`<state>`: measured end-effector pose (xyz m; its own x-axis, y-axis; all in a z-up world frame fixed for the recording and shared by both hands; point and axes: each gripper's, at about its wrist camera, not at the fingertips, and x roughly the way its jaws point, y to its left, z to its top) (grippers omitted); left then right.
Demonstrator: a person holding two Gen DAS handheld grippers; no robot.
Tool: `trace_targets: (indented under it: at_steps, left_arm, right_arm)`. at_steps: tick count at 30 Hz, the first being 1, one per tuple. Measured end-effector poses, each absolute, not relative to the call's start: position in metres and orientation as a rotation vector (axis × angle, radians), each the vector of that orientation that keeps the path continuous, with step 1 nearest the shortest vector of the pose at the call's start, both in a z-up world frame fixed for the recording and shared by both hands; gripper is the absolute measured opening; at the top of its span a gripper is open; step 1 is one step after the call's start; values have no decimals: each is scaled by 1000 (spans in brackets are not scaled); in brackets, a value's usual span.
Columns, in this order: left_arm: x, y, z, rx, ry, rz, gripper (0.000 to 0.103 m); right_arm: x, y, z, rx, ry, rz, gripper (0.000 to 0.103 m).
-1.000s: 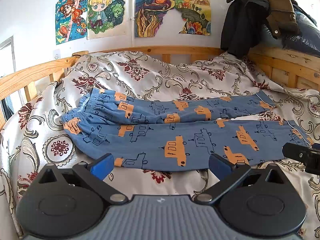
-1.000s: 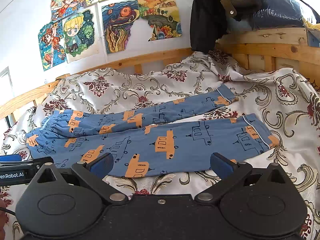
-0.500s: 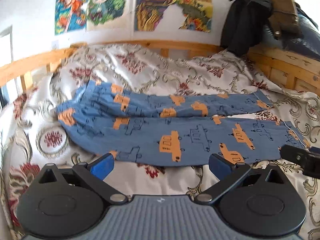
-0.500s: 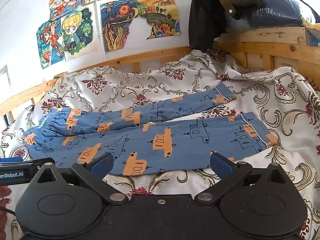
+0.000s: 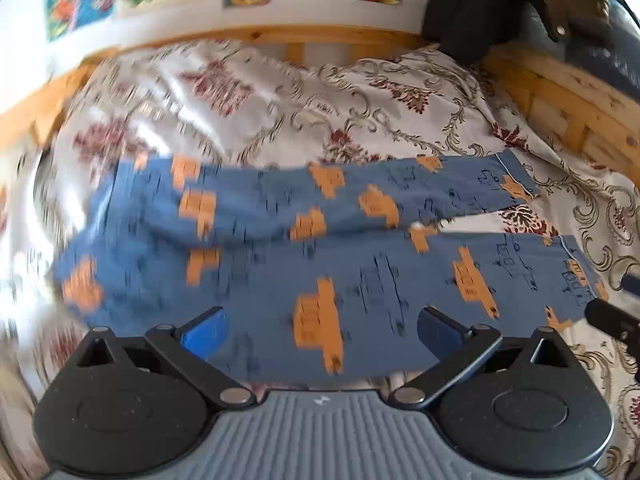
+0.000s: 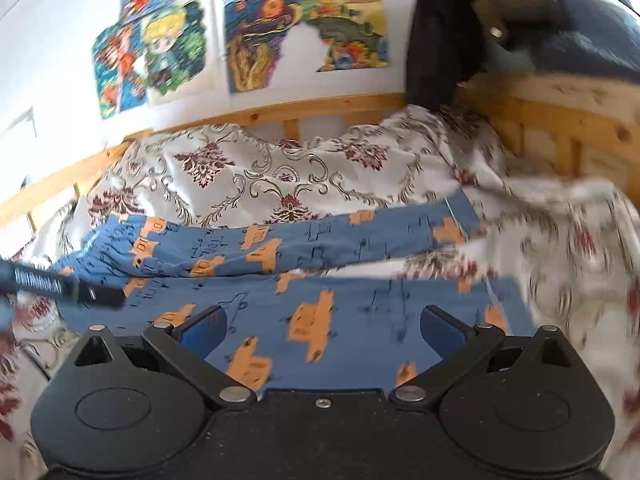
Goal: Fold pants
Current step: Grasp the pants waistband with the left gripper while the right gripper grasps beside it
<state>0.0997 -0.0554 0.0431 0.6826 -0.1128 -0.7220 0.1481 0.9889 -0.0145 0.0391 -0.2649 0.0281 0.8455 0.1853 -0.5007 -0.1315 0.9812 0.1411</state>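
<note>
The blue cloth pants with orange car pictures (image 5: 320, 248) lie flat on the bed, spread out sideways. The bunched waist is on the left and the two leg ends are on the right. The far leg slants away from the near leg, so a bit of bed cover shows between them near the ends. The left gripper (image 5: 320, 330) is just over the near leg, close to its front edge. Its blue-tipped fingers (image 5: 204, 334) are spread wide and hold nothing. The right gripper (image 6: 322, 332) is also over the near leg, with its fingers wide apart and nothing held. The pants rest on a white bed cover with dark red flowers and swirls (image 6: 280, 172). A light wooden bed rail (image 6: 280, 114) runs behind it. Bright cartoon pictures (image 6: 240, 40) hang on the white wall. Dark clothes (image 5: 480, 4) are piled over the far right corner.
</note>
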Motion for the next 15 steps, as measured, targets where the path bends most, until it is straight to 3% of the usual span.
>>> trace_targets:
  at_steps: [9,15]
  left_arm:
    - [221,-92,47,222,846,-213,103]
    - [299,-87,32,285,731,-204,103]
  right_arm:
    - [144,-308,26,-75,618,251,103]
    - [243,-305,15,-219,630,475,102]
